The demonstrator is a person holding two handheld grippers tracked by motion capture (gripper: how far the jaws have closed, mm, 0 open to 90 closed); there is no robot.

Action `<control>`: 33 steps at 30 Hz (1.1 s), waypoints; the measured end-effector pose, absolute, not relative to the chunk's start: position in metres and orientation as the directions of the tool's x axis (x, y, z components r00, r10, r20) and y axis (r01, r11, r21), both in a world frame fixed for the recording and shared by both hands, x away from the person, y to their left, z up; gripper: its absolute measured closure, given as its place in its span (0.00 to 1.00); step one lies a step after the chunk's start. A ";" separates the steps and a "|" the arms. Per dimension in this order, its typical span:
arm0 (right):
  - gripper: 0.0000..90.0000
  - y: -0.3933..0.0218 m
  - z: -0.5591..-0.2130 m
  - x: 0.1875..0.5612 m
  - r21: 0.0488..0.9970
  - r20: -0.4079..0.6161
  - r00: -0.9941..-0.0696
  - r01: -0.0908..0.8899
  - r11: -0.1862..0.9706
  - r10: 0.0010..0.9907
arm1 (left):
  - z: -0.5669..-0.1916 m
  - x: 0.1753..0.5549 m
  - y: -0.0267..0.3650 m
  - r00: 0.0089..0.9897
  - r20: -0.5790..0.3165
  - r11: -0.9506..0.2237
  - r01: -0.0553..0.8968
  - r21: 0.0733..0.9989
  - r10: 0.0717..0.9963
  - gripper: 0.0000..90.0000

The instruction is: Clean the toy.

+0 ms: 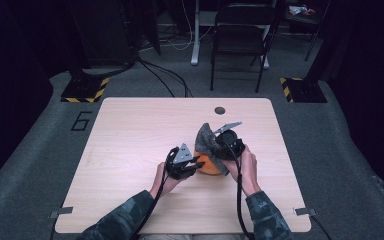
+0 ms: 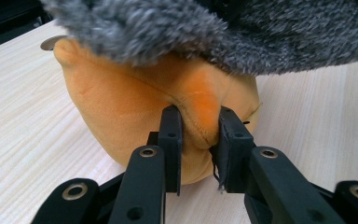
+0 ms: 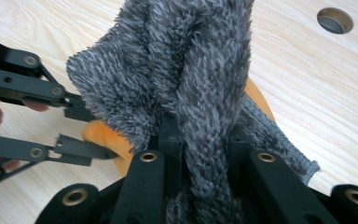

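An orange plush toy (image 1: 211, 167) lies near the middle of the wooden table (image 1: 130, 150). A grey fuzzy cloth (image 1: 206, 136) is draped over it and rises above it. In the left gripper view, my left gripper (image 2: 200, 117) is shut on a fold of the orange plush toy (image 2: 116, 107), with the grey fuzzy cloth (image 2: 214, 28) hanging just above. In the right gripper view, my right gripper (image 3: 205, 128) is shut on a bunch of the grey fuzzy cloth (image 3: 177, 60). The left gripper (image 3: 81, 129) pinches the orange plush toy (image 3: 103, 135) at that view's left.
A round cable hole (image 1: 220, 110) sits in the table near its far edge. Beyond the table stand a black folding chair (image 1: 242, 35) and two stand bases with yellow-black stripes (image 1: 85, 90) (image 1: 300, 87). Cables run across the grey floor.
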State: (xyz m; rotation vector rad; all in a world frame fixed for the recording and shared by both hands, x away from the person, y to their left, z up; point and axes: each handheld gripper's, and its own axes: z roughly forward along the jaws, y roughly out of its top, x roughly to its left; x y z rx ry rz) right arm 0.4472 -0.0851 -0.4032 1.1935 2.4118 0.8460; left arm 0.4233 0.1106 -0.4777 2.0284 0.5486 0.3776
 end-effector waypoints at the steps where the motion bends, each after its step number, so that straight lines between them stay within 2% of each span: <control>1: 0.83 -0.086 -0.404 0.447 0.634 -0.027 -0.596 0.610 0.475 0.802 | -0.478 0.424 0.111 0.850 0.044 -0.436 0.224 0.872 0.525 0.83; 13: 0.83 -0.114 -0.417 0.460 0.586 -0.004 -0.536 0.683 0.437 0.844 | -0.479 0.427 0.114 0.841 0.023 -0.421 0.247 0.873 0.541 0.82; 17: 0.83 -0.126 -0.426 0.465 0.567 -0.002 -0.495 0.715 0.408 0.869 | -0.480 0.428 0.115 0.843 0.010 -0.416 0.255 0.873 0.537 0.82; 20: 0.83 -0.137 -0.435 0.470 0.547 0.040 -0.464 0.751 0.369 0.885 | -0.480 0.428 0.115 0.843 0.009 -0.417 0.257 0.872 0.538 0.82; 33: 0.83 -0.156 -0.464 0.482 0.480 0.070 -0.402 0.816 0.323 0.913 | -0.481 0.429 0.116 0.838 0.008 -0.410 0.259 0.875 0.545 0.83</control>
